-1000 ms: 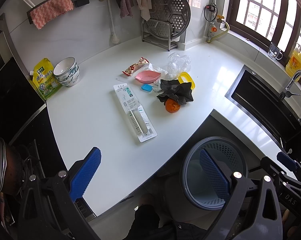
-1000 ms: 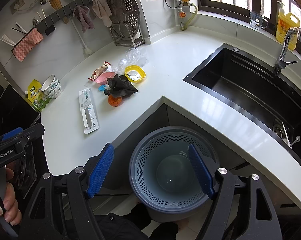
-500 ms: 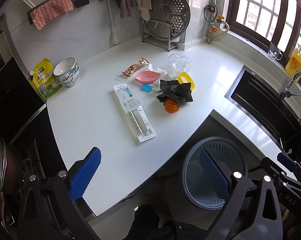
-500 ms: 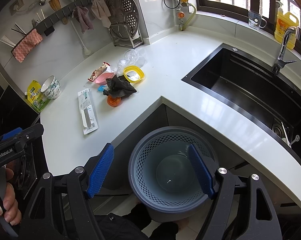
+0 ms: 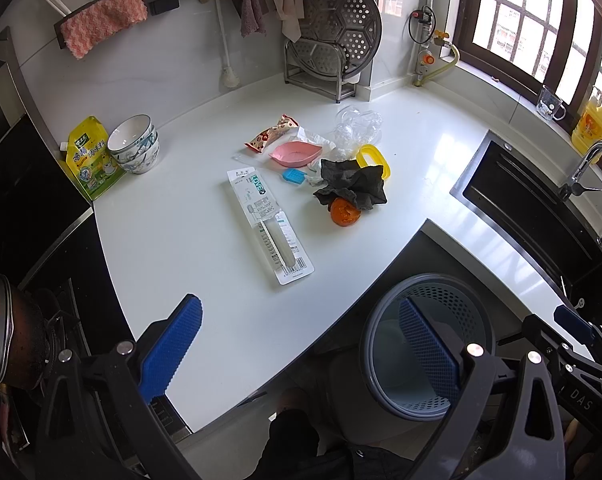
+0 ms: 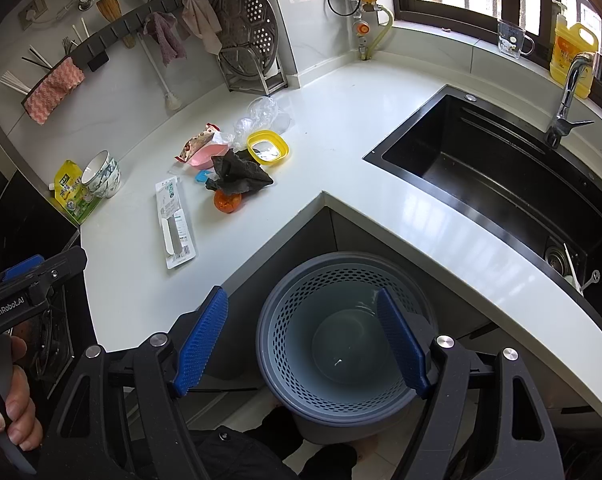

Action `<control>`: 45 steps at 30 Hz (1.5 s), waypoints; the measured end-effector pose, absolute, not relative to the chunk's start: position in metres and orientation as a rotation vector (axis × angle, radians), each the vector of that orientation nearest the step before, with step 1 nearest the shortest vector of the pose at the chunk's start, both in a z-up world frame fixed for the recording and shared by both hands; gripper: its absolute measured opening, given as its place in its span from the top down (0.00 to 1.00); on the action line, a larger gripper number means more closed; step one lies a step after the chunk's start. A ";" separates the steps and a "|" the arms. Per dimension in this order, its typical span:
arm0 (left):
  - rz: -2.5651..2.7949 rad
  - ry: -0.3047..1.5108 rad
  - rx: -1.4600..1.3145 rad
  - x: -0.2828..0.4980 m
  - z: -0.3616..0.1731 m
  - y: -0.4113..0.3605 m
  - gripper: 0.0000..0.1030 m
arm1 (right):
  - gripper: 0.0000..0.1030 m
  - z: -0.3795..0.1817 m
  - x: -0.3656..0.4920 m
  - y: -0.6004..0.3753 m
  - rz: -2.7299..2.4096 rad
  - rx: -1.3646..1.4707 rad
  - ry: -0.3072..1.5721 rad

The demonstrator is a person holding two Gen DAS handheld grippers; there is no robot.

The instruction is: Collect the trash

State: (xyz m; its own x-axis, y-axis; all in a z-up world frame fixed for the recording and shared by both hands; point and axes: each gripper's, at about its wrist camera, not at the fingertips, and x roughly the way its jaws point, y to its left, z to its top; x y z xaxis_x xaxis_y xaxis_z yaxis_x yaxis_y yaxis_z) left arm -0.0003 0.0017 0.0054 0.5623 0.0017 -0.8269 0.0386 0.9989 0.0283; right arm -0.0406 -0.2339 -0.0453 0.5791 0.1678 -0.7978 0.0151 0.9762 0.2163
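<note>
Litter lies in a cluster on the white counter (image 5: 181,220): a long white package (image 5: 269,226), a snack wrapper (image 5: 271,133), crumpled clear plastic (image 5: 355,128), a dark rag (image 5: 353,188) over an orange peel (image 5: 344,213), a yellow lid (image 5: 375,158), a pink dish (image 5: 295,154) and a small blue piece (image 5: 293,176). A grey perforated bin (image 6: 347,340) stands on the floor below the counter corner. My left gripper (image 5: 301,348) is open above the counter's near edge. My right gripper (image 6: 301,346) is open over the bin, holding nothing.
Stacked bowls (image 5: 135,144) and a yellow-green pouch (image 5: 91,158) sit at the counter's left. A black sink (image 6: 501,176) with a tap (image 6: 567,96) is on the right. A steamer rack (image 5: 333,44) stands at the back. A pot (image 5: 5,328) sits on the stove.
</note>
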 end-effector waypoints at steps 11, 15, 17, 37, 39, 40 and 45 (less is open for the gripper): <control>-0.015 0.984 0.042 0.000 0.002 0.004 0.06 | 0.29 -0.051 -0.036 -0.230 0.097 0.210 0.956; -0.004 1.003 0.024 0.006 -0.004 0.013 0.06 | 0.29 -0.056 -0.029 -0.225 0.103 0.209 0.969; 0.005 1.010 0.012 0.009 -0.008 0.020 0.06 | 0.29 -0.060 -0.023 -0.221 0.107 0.209 0.981; 0.055 1.108 -0.108 0.123 -0.089 0.089 0.06 | 0.29 -0.101 0.104 -0.172 0.121 0.182 1.030; 0.050 1.101 -0.118 0.134 -0.096 0.090 0.06 | 0.29 -0.105 0.121 -0.166 0.127 0.169 1.026; 0.046 1.100 -0.120 0.140 -0.101 0.090 0.06 | 0.29 -0.108 0.129 -0.163 0.127 0.163 1.025; 0.038 1.144 -0.127 0.167 -0.128 0.088 0.06 | 0.29 -0.119 0.168 -0.149 0.162 0.148 1.029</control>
